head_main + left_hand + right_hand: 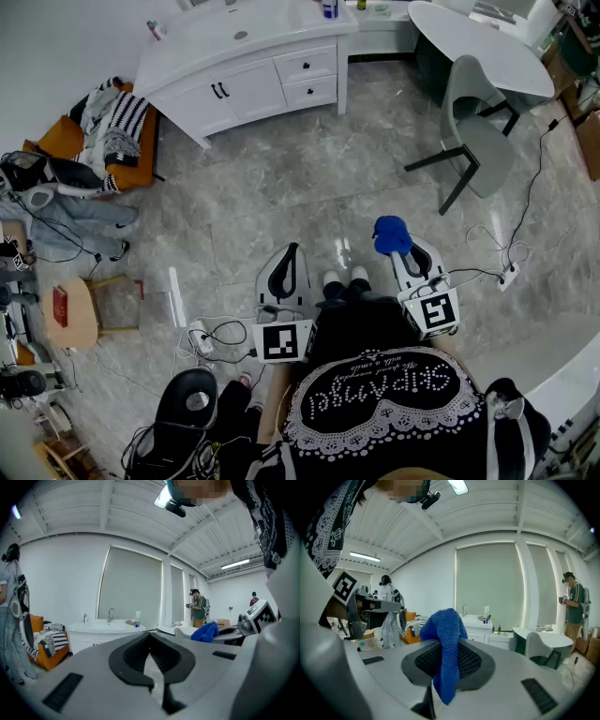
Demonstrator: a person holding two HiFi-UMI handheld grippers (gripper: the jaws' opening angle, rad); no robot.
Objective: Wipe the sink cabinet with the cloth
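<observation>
Overhead, cloth [392,234] perhaps held, gripper view, clamped

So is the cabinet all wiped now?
Not yet, it seems. Done: the blue cloth is clamped in the right gripper. Now: the person stands across the floor from the white sink cabinet, with the left gripper shut and empty. Left: walking over and all the wiping.

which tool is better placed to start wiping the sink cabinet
Right. The right tool clamps the blue cloth between its jaws, while the left tool is shut on nothing. Both sit well back from the white sink cabinet across the floor, so distance favours neither.
</observation>
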